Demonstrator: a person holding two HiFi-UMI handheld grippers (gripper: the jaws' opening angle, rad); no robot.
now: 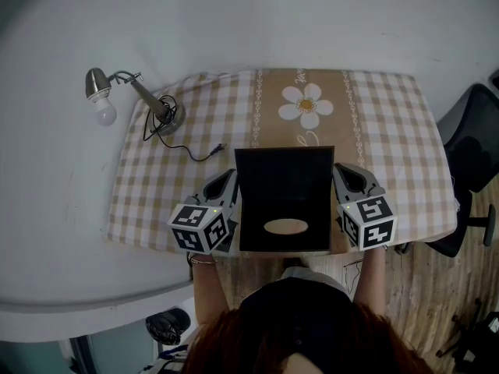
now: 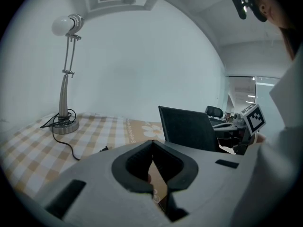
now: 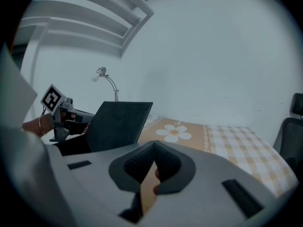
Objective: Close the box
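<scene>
Flanking the open black box (image 1: 284, 187), left gripper (image 2: 152, 145) and right gripper (image 3: 154, 150) clamped on its brown flaps (image 2: 159, 186)

left tongs (image 1: 226, 181) and right tongs (image 1: 348, 174) flank open box (image 1: 284, 187)

Overhead, two low flanks, common box (image 1: 284, 187)
</scene>
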